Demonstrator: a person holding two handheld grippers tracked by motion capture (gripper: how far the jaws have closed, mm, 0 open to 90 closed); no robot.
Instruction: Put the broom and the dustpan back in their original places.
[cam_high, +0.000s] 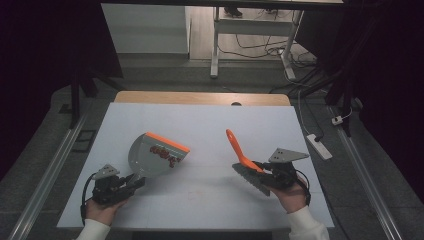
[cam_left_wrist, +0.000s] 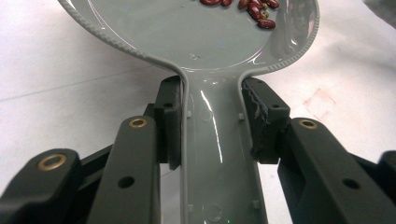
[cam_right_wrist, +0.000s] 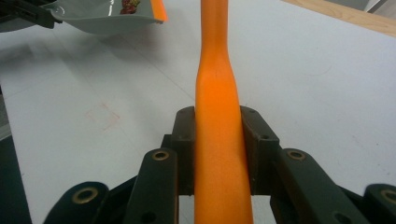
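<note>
A grey dustpan with an orange front lip holds several red beans. My left gripper is shut on its handle, and the beans lie far up in the pan. My right gripper is shut on an orange-handled brush. The orange handle runs between the jaws and points away up the table, while the grey bristles hang at the gripper's side. The dustpan shows far off to the left in the right gripper view.
The white table top has a wooden strip along its far edge. A faint reddish square mark sits on the surface between the tools. A power strip and cables lie on the floor at the right.
</note>
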